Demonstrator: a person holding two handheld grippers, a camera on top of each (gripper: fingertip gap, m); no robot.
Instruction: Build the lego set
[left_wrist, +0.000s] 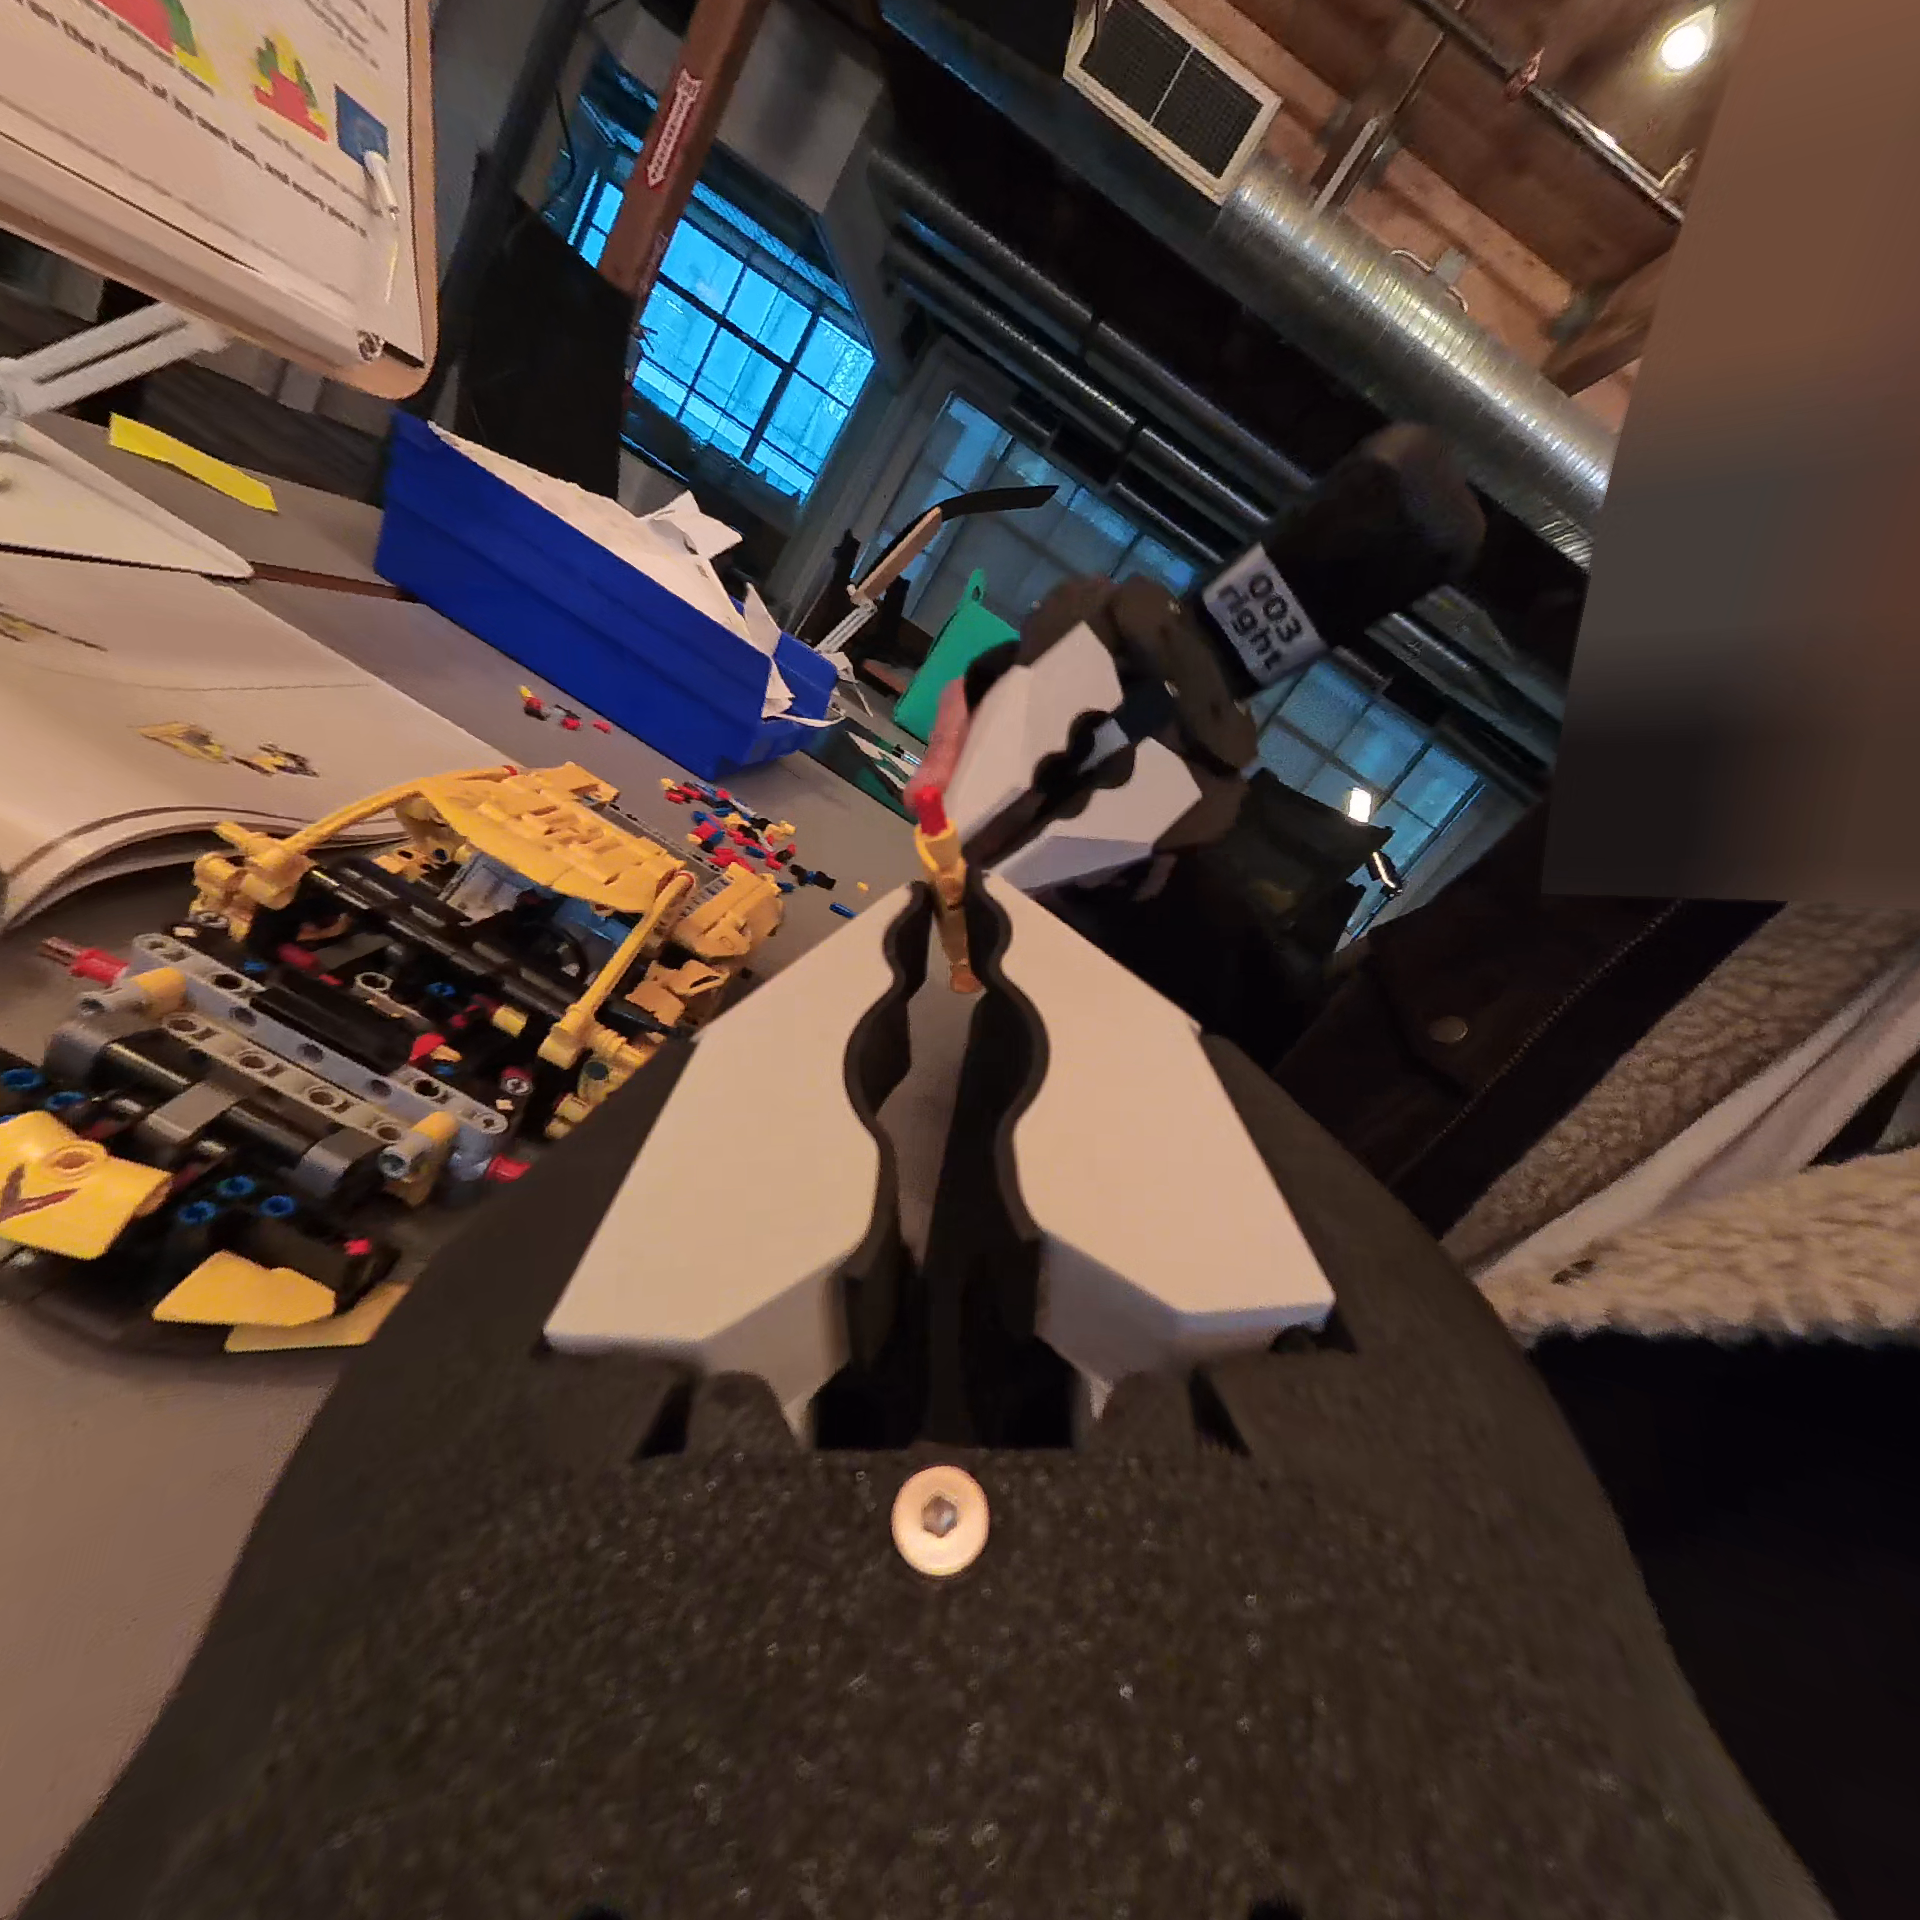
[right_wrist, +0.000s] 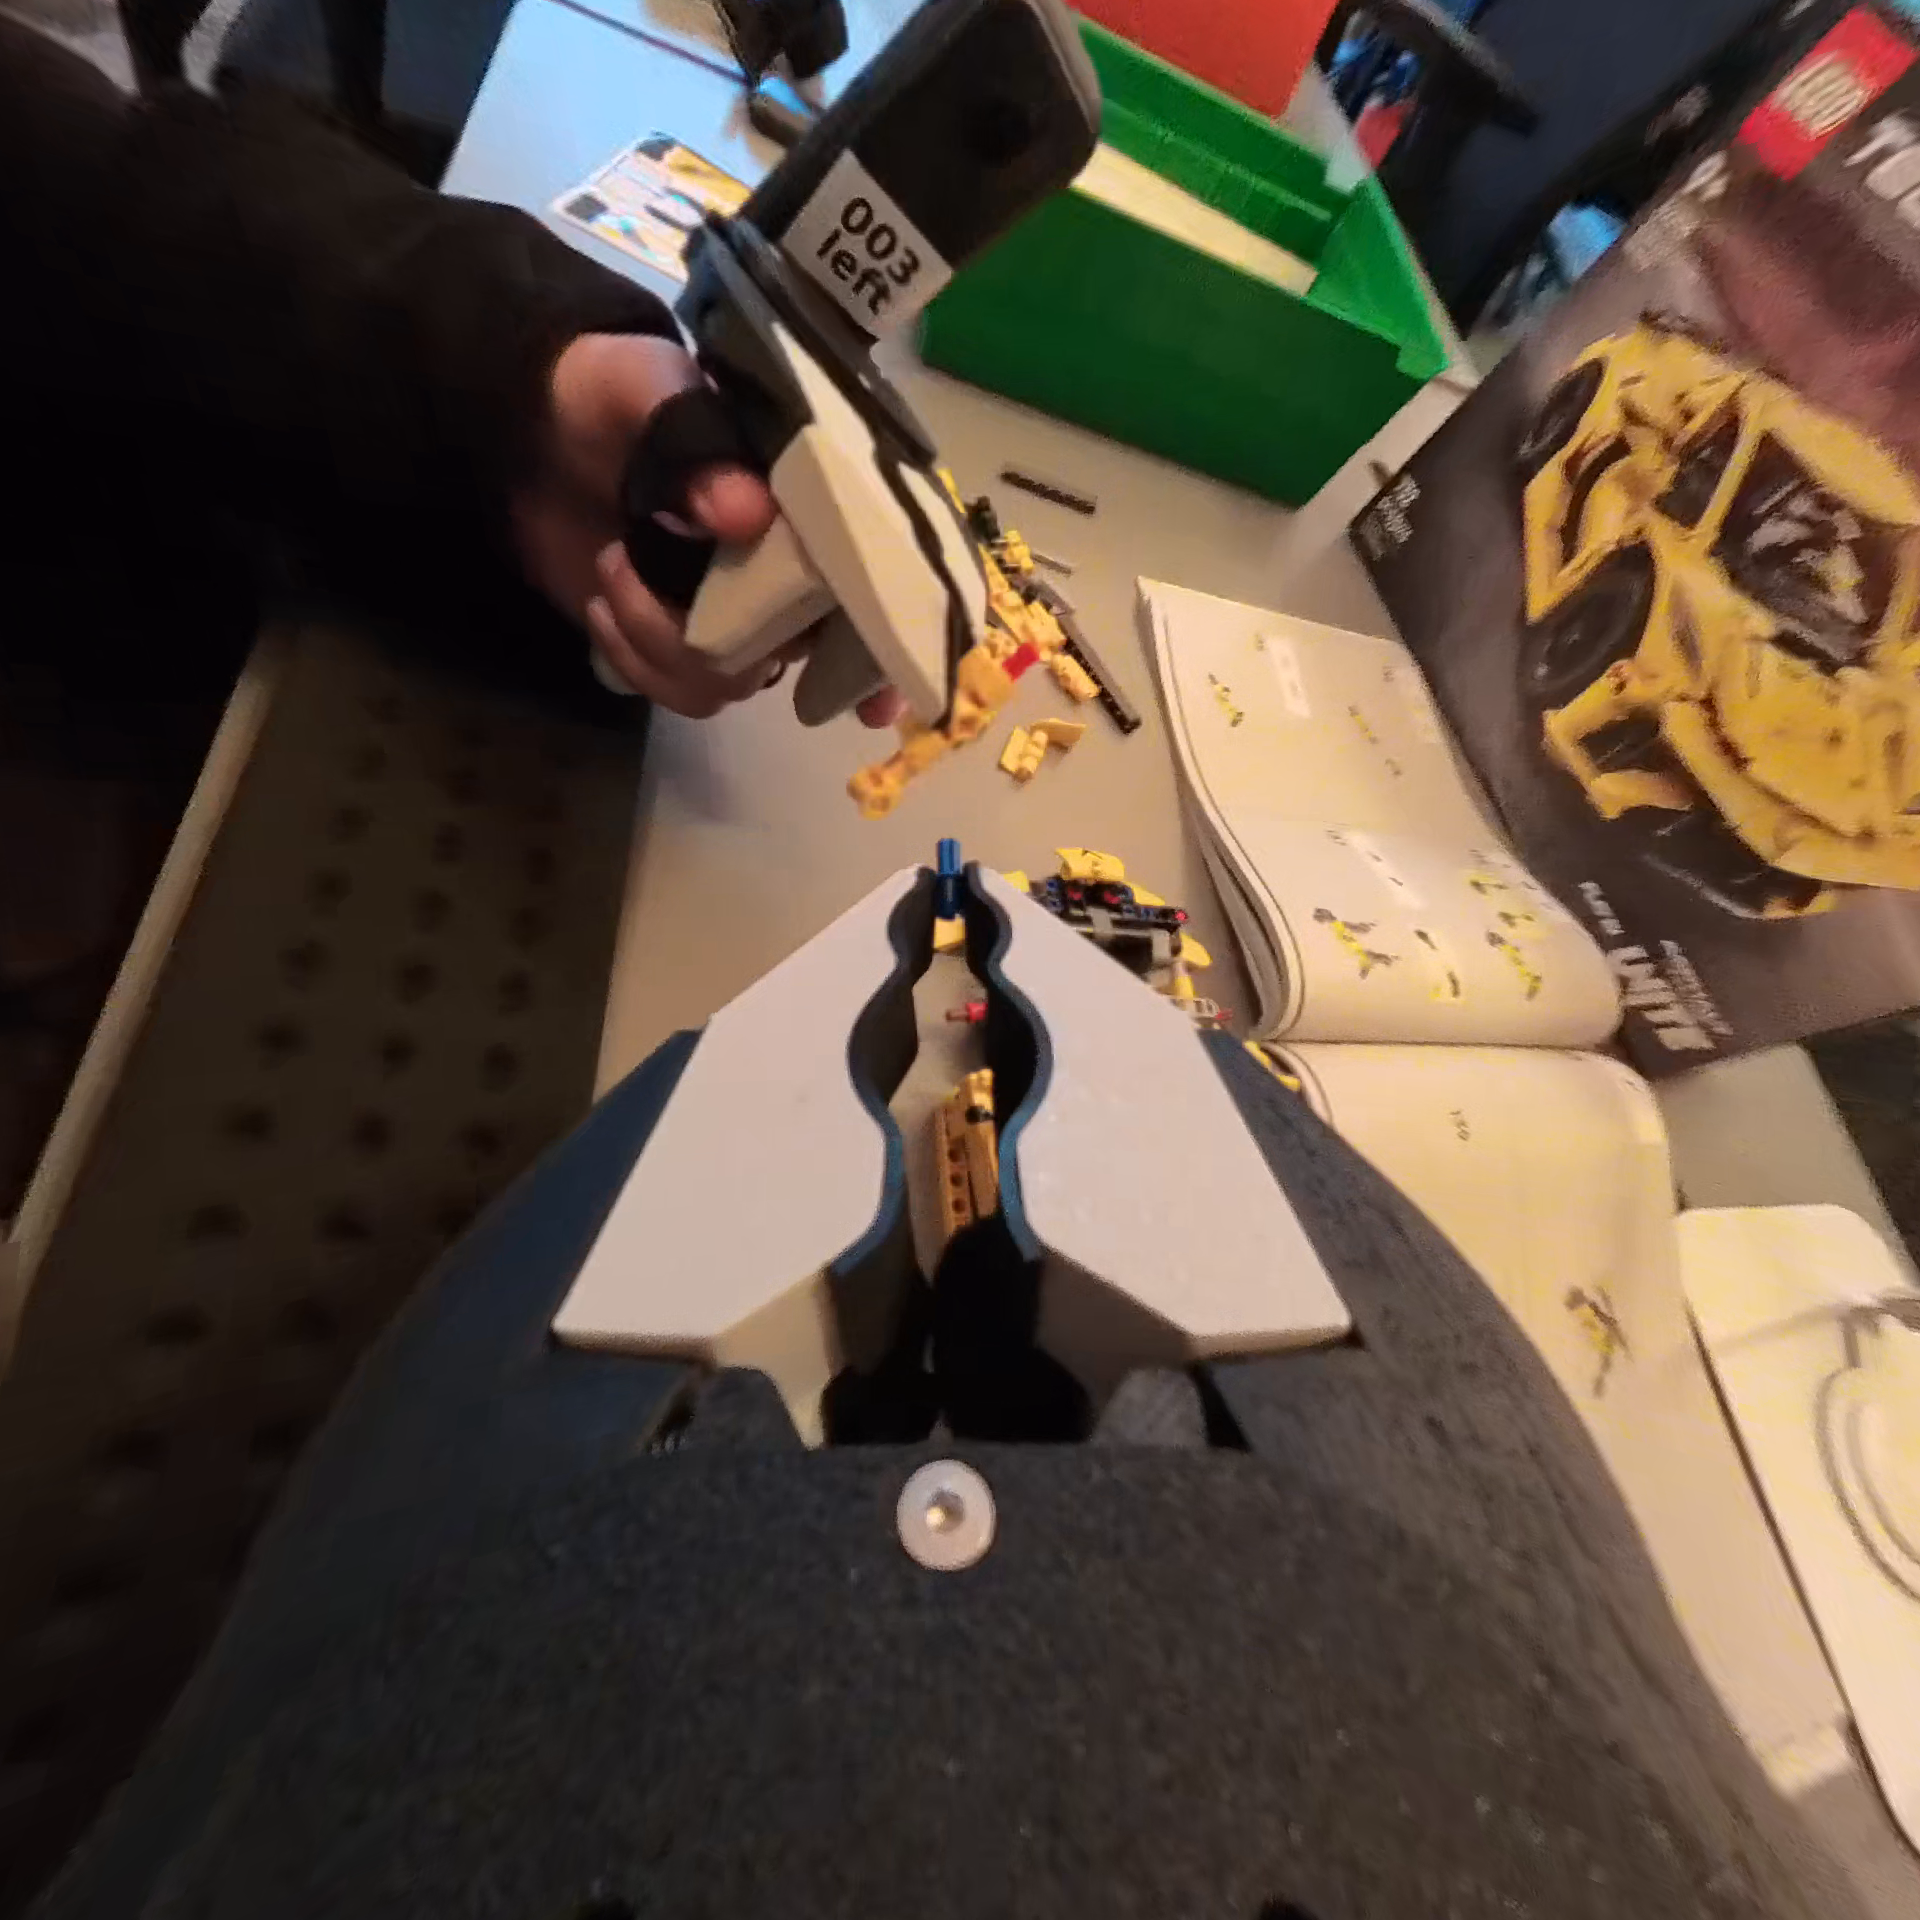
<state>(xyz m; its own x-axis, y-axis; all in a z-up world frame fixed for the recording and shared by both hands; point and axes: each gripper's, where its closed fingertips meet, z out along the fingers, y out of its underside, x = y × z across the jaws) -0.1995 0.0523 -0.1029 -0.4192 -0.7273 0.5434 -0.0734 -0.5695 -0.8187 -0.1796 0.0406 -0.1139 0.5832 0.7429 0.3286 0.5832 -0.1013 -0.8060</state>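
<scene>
My left gripper (left_wrist: 943, 896) is shut on a small yellow Lego sub-assembly (left_wrist: 951, 940) with a red pin (left_wrist: 928, 806) at its top, held above the table. My right gripper (right_wrist: 948, 875) is shut on a small blue pin (right_wrist: 948, 896). The right wrist view shows the left gripper (right_wrist: 940, 707) held in a hand, the yellow sub-assembly (right_wrist: 920, 743) hanging from its tips just ahead of the blue pin. The right gripper (left_wrist: 971, 826) shows close behind the red pin in the left wrist view. The part-built yellow Lego car (left_wrist: 416, 987) sits on the grey table.
An open instruction book (right_wrist: 1351, 831) and the Lego box (right_wrist: 1714, 675) lie to the right. Loose yellow pieces (right_wrist: 1039, 665) and a green bin (right_wrist: 1174, 312) are beyond. A blue bin (left_wrist: 582, 603) and scattered small pins (left_wrist: 738, 821) are behind the car. Less than 4 cm separates the two grippers' tips.
</scene>
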